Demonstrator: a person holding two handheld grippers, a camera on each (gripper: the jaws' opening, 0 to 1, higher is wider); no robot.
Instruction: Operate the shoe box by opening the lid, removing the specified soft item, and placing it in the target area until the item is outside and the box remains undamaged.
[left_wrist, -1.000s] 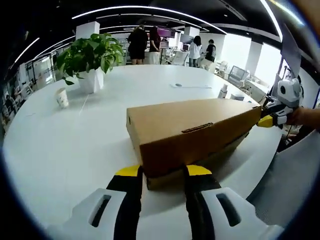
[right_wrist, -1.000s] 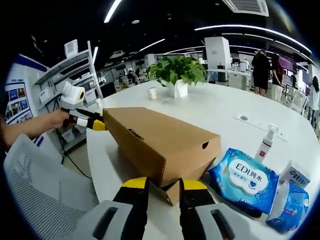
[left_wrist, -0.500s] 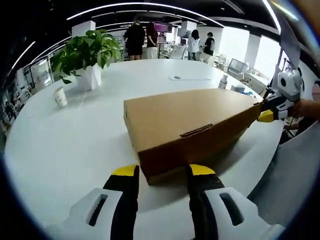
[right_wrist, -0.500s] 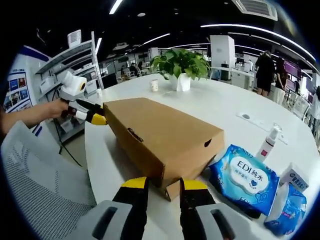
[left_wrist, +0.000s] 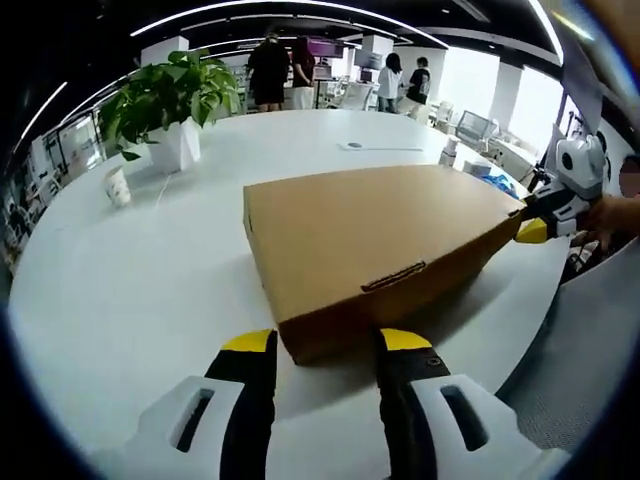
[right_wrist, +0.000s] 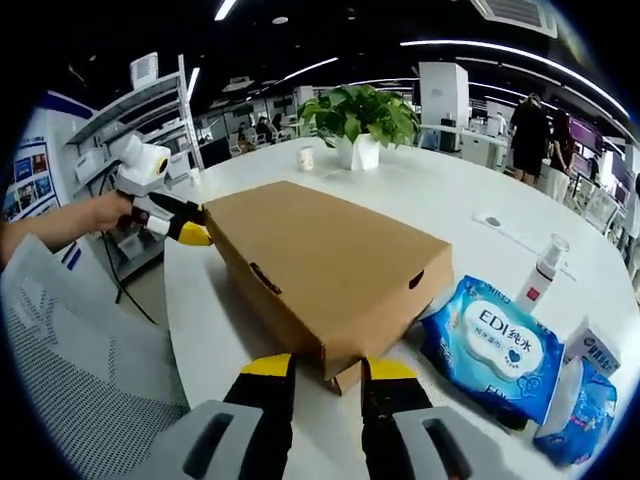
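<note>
A brown cardboard shoe box lies on the white table, its lid nearly flat over the base. In the left gripper view my left gripper has the near lid corner between its yellow-tipped jaws. My right gripper shows at the far right corner, held by a hand. In the right gripper view my right gripper holds the opposite lid corner, with a bit of the base showing under it. The left gripper touches the far left corner. The box's inside is hidden.
A potted plant and a paper cup stand at the table's far side. A blue wipes pack, a spray bottle and another blue pack lie right of the box. A grey mesh chair stands beside the table. People stand in the background.
The lid, tilted up off the base a second ago, has come down nearly flat onto it. Both grippers stay at their corners.
</note>
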